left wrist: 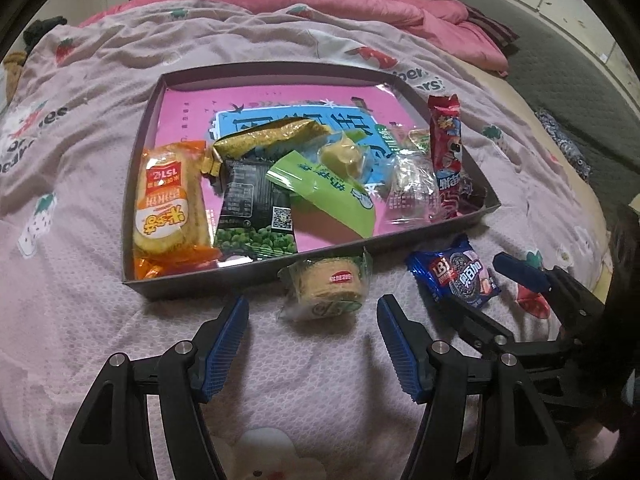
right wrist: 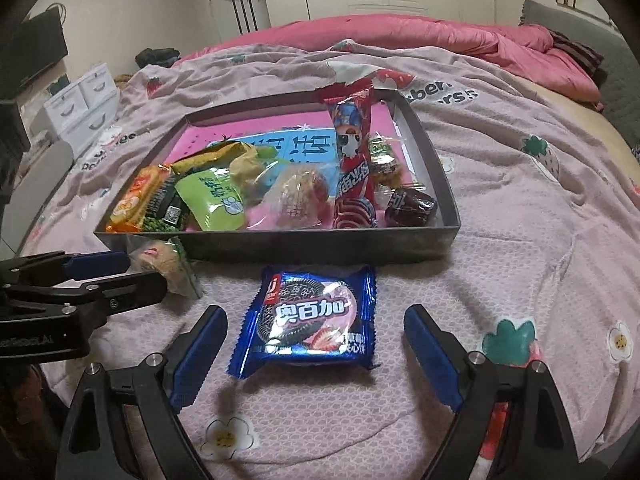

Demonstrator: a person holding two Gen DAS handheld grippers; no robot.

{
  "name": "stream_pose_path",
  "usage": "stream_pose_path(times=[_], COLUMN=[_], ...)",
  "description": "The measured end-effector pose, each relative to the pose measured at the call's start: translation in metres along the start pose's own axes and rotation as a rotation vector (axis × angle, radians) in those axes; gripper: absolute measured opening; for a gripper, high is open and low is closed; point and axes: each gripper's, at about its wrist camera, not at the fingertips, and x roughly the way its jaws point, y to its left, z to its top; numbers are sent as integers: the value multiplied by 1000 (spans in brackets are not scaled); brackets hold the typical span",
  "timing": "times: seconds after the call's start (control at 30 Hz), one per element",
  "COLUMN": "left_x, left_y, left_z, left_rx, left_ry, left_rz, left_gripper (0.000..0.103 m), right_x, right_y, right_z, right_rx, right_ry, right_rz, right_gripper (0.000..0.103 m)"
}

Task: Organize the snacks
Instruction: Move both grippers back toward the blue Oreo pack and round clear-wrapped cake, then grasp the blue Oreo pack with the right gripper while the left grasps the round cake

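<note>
Low in the right wrist frame, the right gripper (right wrist: 314,330) gapes wide around a blue cookie packet (right wrist: 308,320) on the bedspread (right wrist: 520,240). Left gripper (left wrist: 312,320), equally wide, flanks a round wrapped cake (left wrist: 328,288) just below the tray (left wrist: 400,242).

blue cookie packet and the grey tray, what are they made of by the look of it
The blue cookie packet looks like glossy plastic film: it shows bright glare and crimped, sealed ends. The grey tray looks like matte cardboard, probably a box lid: thin straight walls, sharp folded corners, no shine. Neither can be confirmed by sight alone.
</note>
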Motion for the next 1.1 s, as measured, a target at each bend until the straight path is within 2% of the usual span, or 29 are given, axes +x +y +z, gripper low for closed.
stream_pose_path(times=[0.3,0.7,0.77,0.9,1.1], left_x=[10,19,20,22,25], left_y=[-8,-10,-10,-8,-7], left_z=[-1,0,1,2,2], left_rx=[19,15,12,-8,-36], left_ry=[13,12,5,-2,-5], left_rz=[10,25,28,14,27], left_gripper=[69,68,68,68,59], right_x=[24,29,28,24,20], right_y=[12,4,4,-1,-7], right_z=[-8,-5,-4,1,2], right_rx=[-101,-82,-88,-67,-56], right_ry=[47,49,43,24,23], right_rz=[-67,-21,-21,7,31], right_gripper=[90,90,87,71,63])
